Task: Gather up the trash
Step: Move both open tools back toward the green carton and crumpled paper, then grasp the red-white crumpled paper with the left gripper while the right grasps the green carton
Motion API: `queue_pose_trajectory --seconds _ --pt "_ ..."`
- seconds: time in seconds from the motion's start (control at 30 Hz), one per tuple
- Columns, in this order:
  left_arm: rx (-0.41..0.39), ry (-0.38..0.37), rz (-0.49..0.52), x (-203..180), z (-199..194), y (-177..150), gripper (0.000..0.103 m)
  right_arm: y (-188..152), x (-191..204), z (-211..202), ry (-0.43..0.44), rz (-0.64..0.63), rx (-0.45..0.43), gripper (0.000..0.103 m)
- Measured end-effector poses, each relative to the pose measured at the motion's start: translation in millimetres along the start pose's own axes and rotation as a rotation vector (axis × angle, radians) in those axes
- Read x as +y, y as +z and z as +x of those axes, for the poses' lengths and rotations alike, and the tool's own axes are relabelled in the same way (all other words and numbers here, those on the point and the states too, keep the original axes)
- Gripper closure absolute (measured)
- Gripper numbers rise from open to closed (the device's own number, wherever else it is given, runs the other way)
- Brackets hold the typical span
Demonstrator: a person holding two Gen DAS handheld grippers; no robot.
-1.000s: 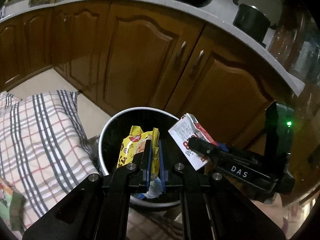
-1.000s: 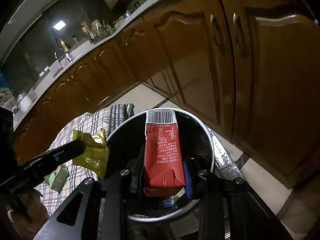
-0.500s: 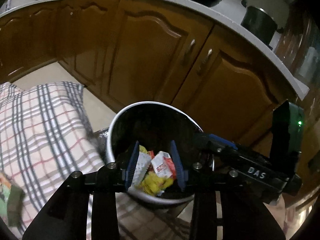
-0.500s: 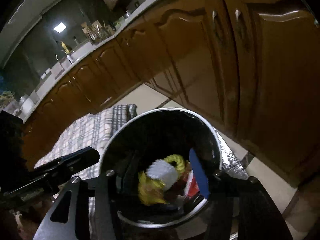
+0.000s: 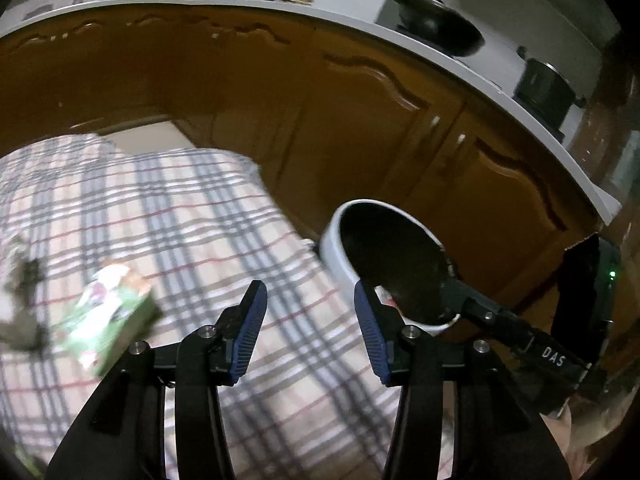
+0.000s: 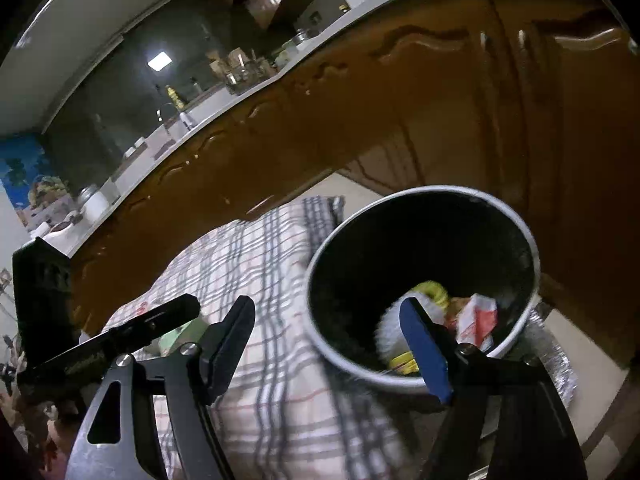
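The white-rimmed trash bin [image 5: 338,240] stands by the wooden cabinets; it also shows in the right wrist view [image 6: 320,264]. Inside it lie a yellow wrapper [image 6: 434,292] and a red and white carton [image 6: 478,320]. My left gripper [image 5: 308,320] is open and empty, above the plaid cloth [image 5: 180,216], left of the bin. A green carton [image 5: 108,324] lies on the cloth to its left, next to a dark scrap [image 5: 24,304]. My right gripper [image 6: 332,344] is open and empty, over the bin's left rim and the plaid cloth [image 6: 248,264].
Wooden cabinet doors [image 5: 360,128] run behind the bin under a white counter [image 5: 440,60] with a black pan [image 5: 436,28] and a pot [image 5: 544,88]. Silver foil [image 6: 556,360] lies beside the bin on the tiled floor.
Both grippers opened and dropped the yellow wrapper and the red carton into the bin. Both have since swung left, away from the bin and over the plaid cloth; the green carton has come into view.
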State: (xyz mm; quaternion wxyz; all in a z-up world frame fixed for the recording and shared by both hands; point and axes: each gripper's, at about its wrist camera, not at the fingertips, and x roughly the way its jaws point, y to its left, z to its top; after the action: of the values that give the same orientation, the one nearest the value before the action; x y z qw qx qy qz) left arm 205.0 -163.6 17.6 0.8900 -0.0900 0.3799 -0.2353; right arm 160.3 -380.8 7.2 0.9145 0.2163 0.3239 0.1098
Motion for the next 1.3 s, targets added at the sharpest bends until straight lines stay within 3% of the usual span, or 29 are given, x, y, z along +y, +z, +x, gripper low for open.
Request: queue_pose_trajectory --seconds 0.2,0.6,1.23,1.3 --pt "-0.021 0.052 -0.067 42.4 -30.0 -10.0 0.057 -17.5 23.9 11.1 0.04 -0.006 0.041 0.026" --pt "-0.057 0.128 -0.121 91.9 -70.4 -23.6 0.057 -43.5 83.2 43.5 0.116 -0.065 0.124 0.026" --pt "-0.054 0.277 -0.114 154.9 -88.7 6.1 0.057 -53.4 137.4 102.0 0.222 -0.054 0.239 0.026" --pt "-0.039 0.299 -0.109 163.8 -85.0 12.6 0.053 -54.3 140.7 111.6 0.226 -0.04 0.26 0.026"
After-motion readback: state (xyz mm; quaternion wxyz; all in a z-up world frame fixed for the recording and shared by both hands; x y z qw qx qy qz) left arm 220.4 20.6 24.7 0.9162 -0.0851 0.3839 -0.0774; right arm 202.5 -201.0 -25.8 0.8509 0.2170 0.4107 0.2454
